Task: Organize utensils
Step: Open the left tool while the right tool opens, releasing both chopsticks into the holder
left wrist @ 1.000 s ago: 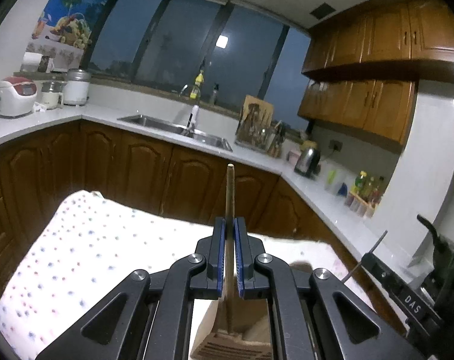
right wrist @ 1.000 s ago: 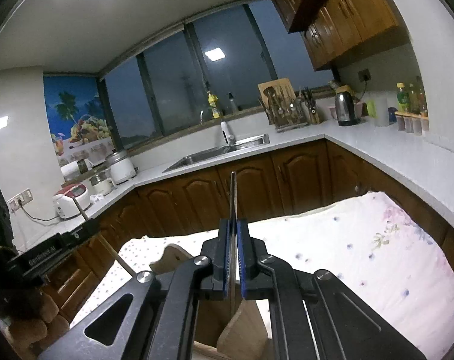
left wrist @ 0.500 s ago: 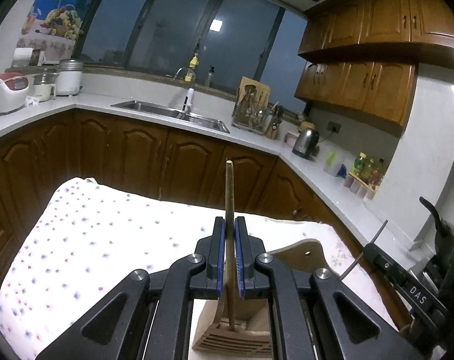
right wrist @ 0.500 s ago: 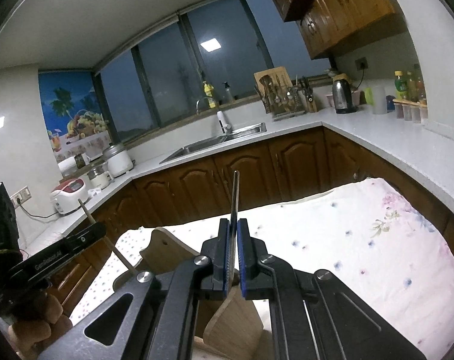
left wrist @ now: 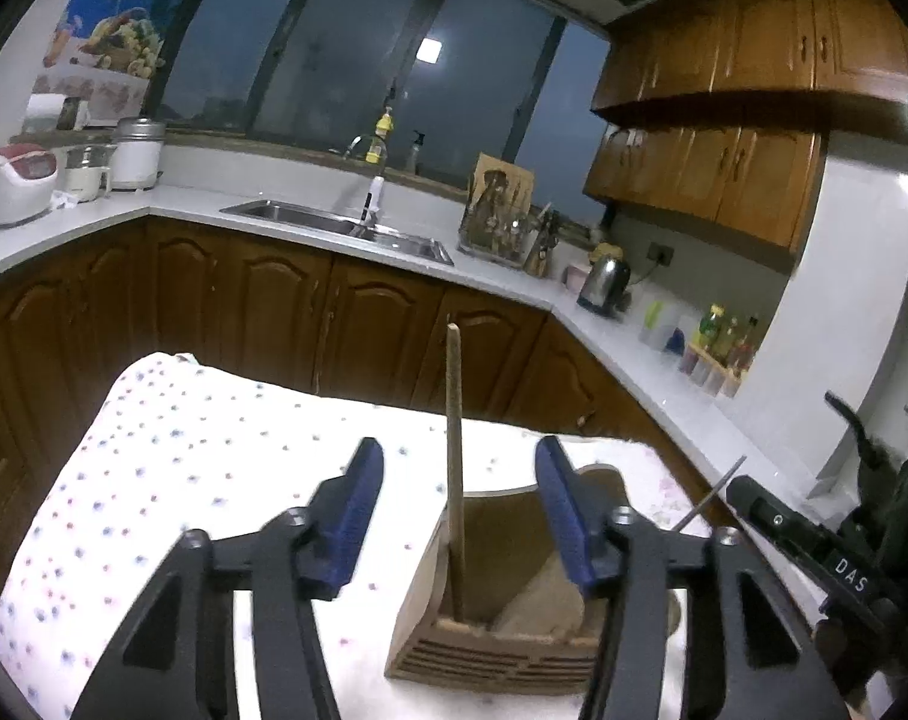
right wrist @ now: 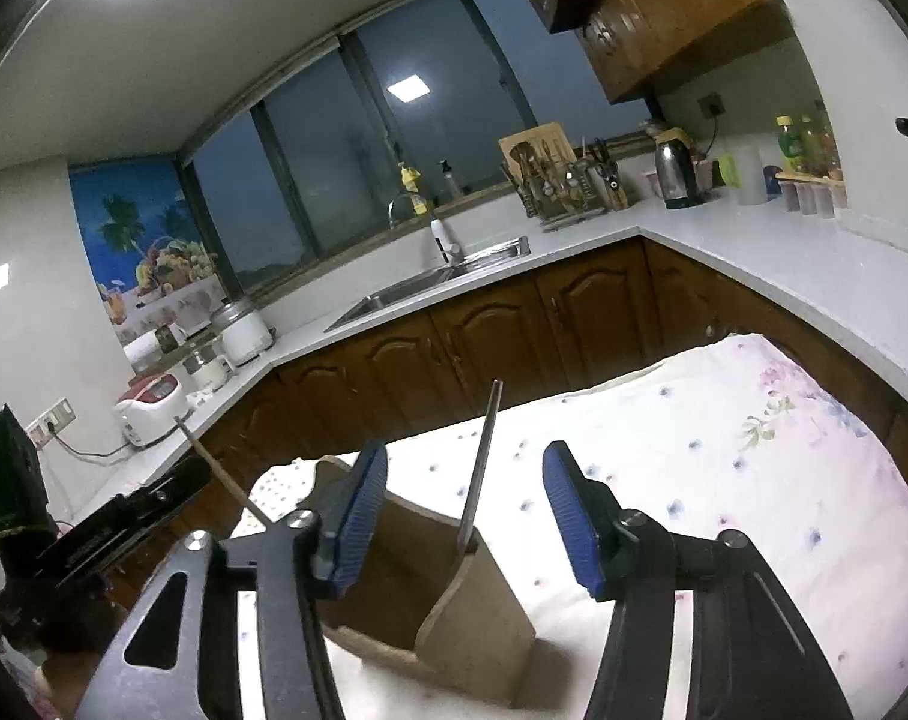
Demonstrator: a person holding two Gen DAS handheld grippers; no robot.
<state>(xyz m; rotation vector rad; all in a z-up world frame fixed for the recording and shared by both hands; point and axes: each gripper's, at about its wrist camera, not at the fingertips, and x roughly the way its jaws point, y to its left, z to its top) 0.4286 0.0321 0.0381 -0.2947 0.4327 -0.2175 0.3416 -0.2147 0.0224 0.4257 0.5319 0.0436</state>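
A wooden utensil holder stands on the dotted tablecloth; it also shows in the right wrist view. A wooden-handled utensil stands upright in it, between the fingers of my open left gripper without touching them. A metal-handled utensil stands in the holder between the fingers of my open right gripper. The right gripper body shows at the right of the left wrist view, and the left gripper body at the left of the right wrist view.
The cloth-covered table lies under both grippers. Behind it run brown cabinets, a white counter with a sink, a kettle, a rice cooker and a utensil rack.
Both grippers have opened and let go of their utensils, which now stand free in the holder. Both views have dropped a little toward the holder.
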